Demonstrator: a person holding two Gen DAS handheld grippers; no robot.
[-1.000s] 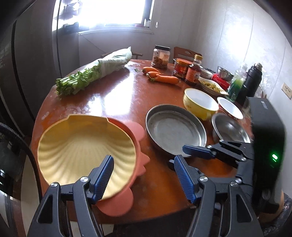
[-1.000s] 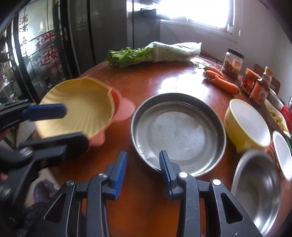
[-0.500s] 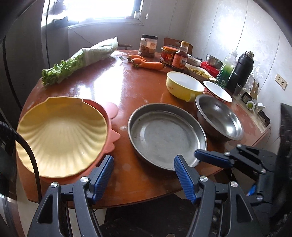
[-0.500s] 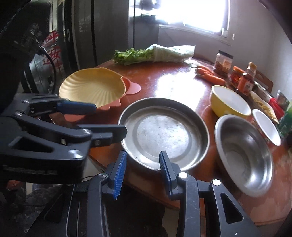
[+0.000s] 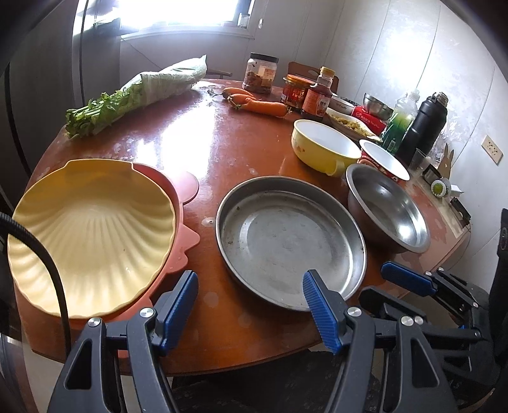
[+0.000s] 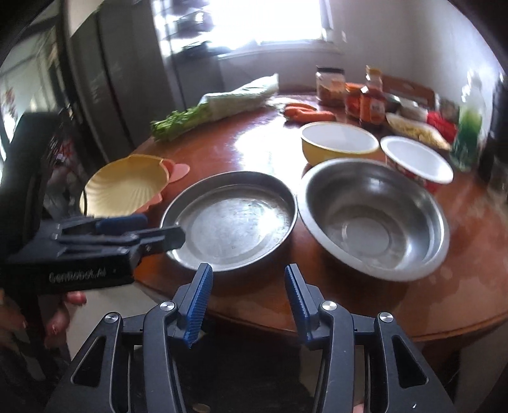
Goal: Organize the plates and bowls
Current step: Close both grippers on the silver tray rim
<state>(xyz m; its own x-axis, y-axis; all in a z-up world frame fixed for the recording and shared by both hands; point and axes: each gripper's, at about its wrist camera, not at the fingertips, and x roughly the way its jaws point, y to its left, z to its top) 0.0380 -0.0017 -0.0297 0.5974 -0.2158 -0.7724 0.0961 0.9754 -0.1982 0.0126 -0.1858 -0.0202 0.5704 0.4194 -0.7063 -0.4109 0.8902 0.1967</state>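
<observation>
Plates and bowls are all lying on the round wooden table, none of them lifted; the left gripper is hanging over the near edge with its jaws standing wide and nothing between them, and the right gripper is hovering just off the same edge, its jaws having just been opening, also with nothing between them; nearest, the steel pan is sitting by the table's edge, with the yellow shell dish nested on a pink tray to its left, which I judge to be the one stack already made; the steel bowl is sitting just right of the pan, apart from it; behind that, the yellow bowl and the small white bowl are standing singly, close together, so most of the gathering looks to be still ahead; farther back, carrots, bagged greens, jars and sauce bottles are crowding the far side, with a green bottle and black flask at the right; beyond, a bright window, pale walls and a dark fridge are closing in the small room; a person's hand is showing under the left gripper's body.
</observation>
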